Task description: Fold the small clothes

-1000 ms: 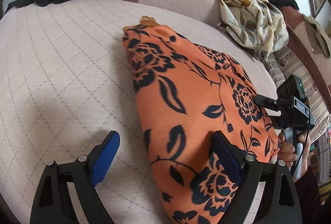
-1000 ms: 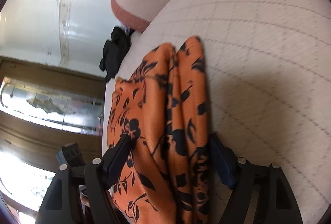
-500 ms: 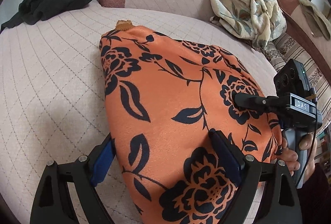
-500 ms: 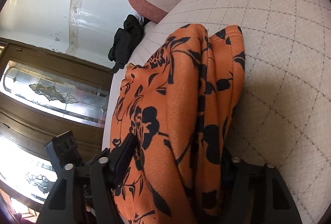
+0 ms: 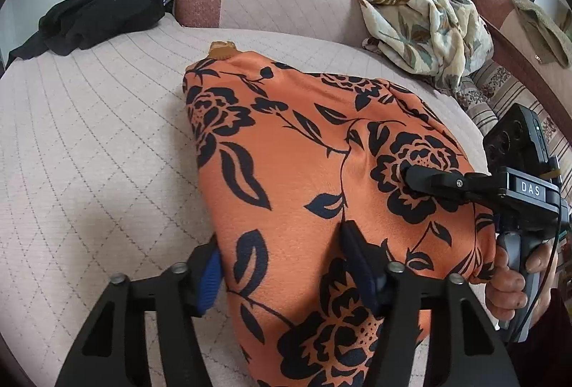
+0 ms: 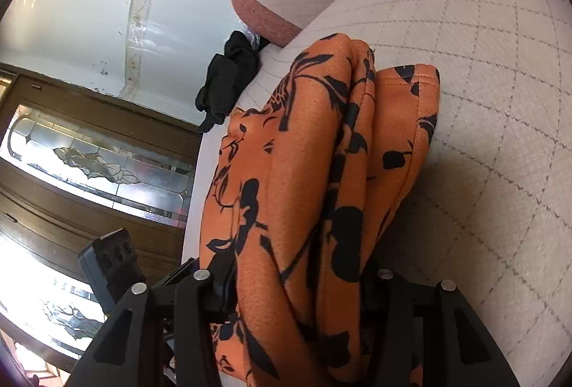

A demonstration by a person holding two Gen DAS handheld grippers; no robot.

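since a second ago my left gripper [image 5: 286, 262] has been closing in, and its blue pads [image 5: 209, 276] are now pinching the near edge of the orange floral garment [image 5: 304, 172] instead of standing wide around it. my right gripper [image 6: 300, 283] is clamping a bunched fold of the same cloth at 3 o'clock in the left view, lifting that side off the quilted cushion [image 5: 89, 154]. black clothes [image 5: 96, 15] are lying at 11 o'clock, a beige floral cloth [image 5: 425, 26] at 1 o'clock.
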